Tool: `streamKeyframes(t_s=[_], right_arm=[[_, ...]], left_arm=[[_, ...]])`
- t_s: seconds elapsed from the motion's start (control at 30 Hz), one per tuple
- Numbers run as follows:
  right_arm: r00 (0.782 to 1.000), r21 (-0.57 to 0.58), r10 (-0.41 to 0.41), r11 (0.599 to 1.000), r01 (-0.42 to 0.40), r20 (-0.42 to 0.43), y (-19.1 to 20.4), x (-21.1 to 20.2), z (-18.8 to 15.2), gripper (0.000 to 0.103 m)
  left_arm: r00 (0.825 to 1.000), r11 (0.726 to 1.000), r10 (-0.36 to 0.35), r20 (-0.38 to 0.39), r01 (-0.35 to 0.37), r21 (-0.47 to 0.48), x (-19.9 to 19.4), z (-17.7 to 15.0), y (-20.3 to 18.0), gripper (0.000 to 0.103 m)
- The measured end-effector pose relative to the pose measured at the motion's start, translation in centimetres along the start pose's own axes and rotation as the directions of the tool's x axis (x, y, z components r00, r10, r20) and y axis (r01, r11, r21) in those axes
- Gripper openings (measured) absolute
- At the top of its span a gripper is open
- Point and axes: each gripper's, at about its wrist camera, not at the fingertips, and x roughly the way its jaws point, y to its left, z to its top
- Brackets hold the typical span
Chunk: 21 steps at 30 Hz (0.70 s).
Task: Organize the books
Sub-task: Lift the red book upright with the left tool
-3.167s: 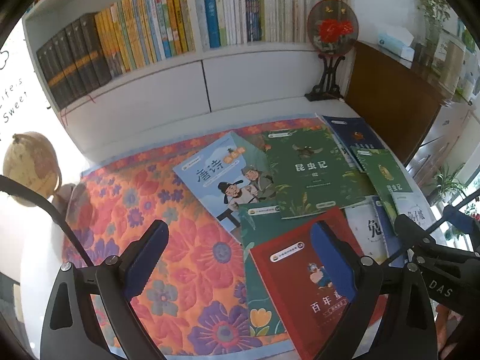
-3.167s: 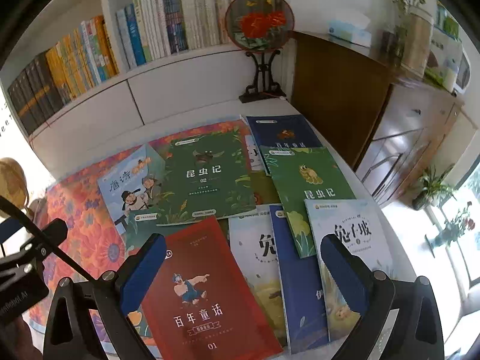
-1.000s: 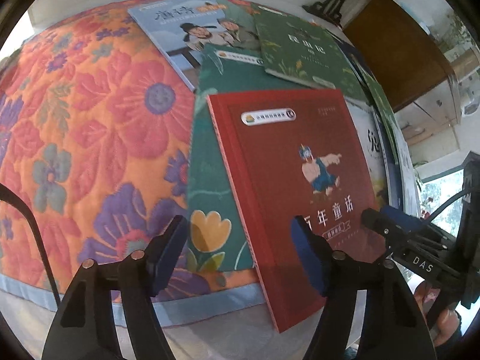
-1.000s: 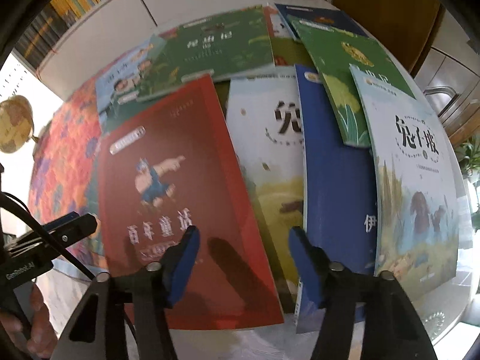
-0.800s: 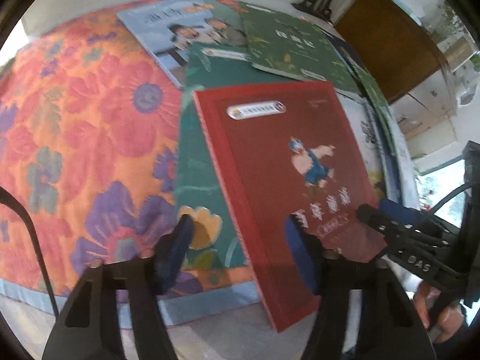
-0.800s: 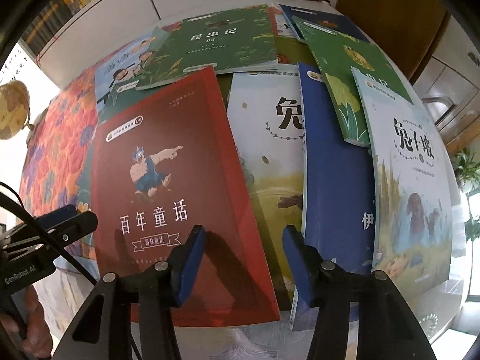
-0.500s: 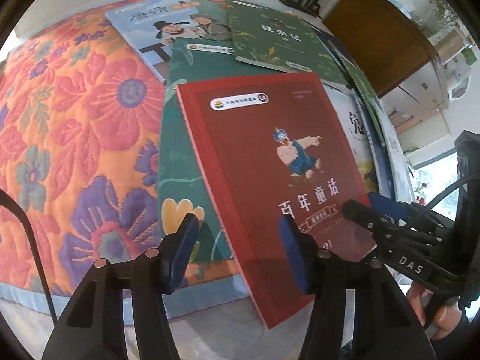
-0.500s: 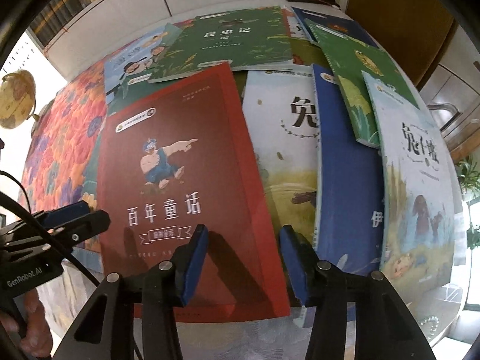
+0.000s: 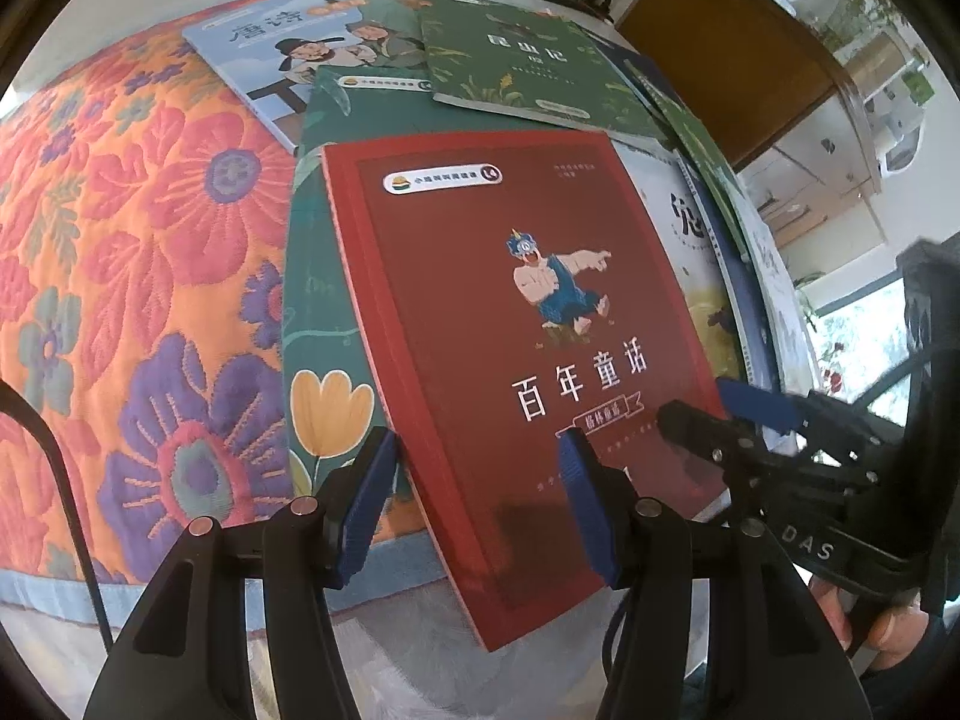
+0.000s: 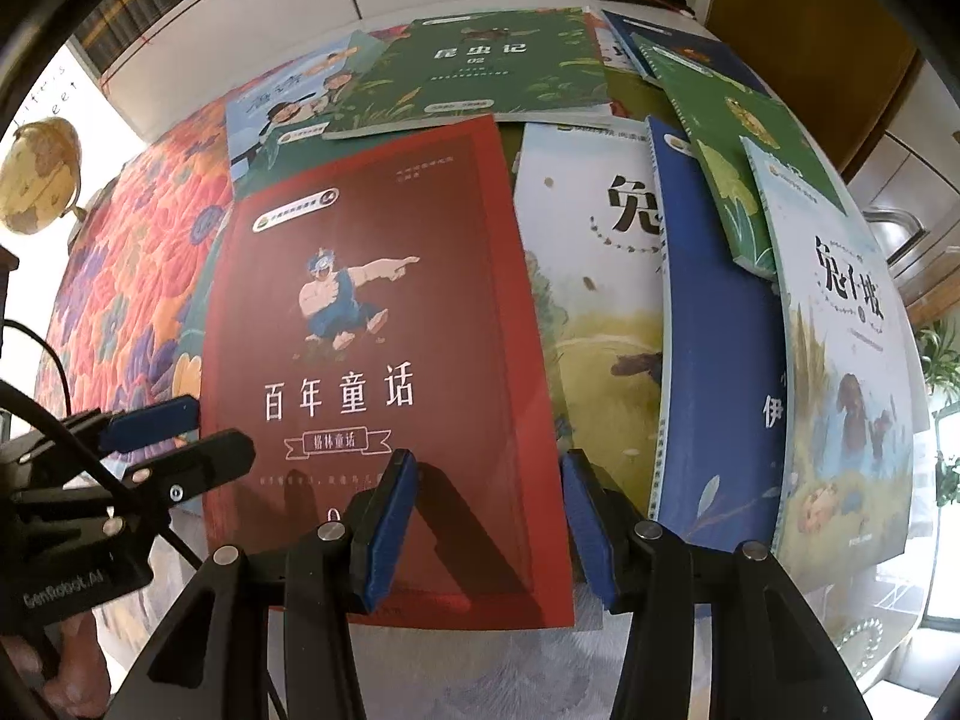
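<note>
Both tools are now hanging low over the red book [image 9: 516,324], which is lying beneath them on the scattered pile. The left tool [image 9: 477,498] and the right tool [image 10: 486,516] have narrowed to partly open, straddling its near corners and gripping nothing; a two-handed lift looks imminent.

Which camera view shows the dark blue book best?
The right wrist view: the dark blue book shows most of its cover between neighbouring books. The left wrist view shows only a thin edge beyond the red book.
</note>
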Motion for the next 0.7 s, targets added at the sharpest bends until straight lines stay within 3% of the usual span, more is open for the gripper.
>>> streamKeyframes(t_s=[0.23,0.4,0.6,0.7], right_arm=[[0.999,0.017,0.047,0.999,-0.047,0.006,-0.1,-0.1,-0.7,0.049],[0.998,0.021,0.053,0.998,-0.054,0.012,-0.2,-0.2,-0.9,0.05],[0.995,0.065,0.094,0.993,-0.095,0.019,-0.9,-0.4,-1.3,0.05],[0.996,0.056,0.081,0.995,-0.082,0.023,-0.7,-0.4,-1.5,0.05]], left_arm=[[0.988,0.984,-0.15,0.044,0.154,-0.091,-1.4,0.0,2.4,0.053],[0.938,0.93,-0.314,0.145,0.334,-0.151,-3.6,0.4,3.5,0.053],[0.931,0.899,-0.332,0.152,0.361,-0.246,-2.7,-0.5,4.4,0.053],[0.905,0.848,-0.386,0.177,0.424,-0.318,-2.6,-0.9,5.5,0.053]])
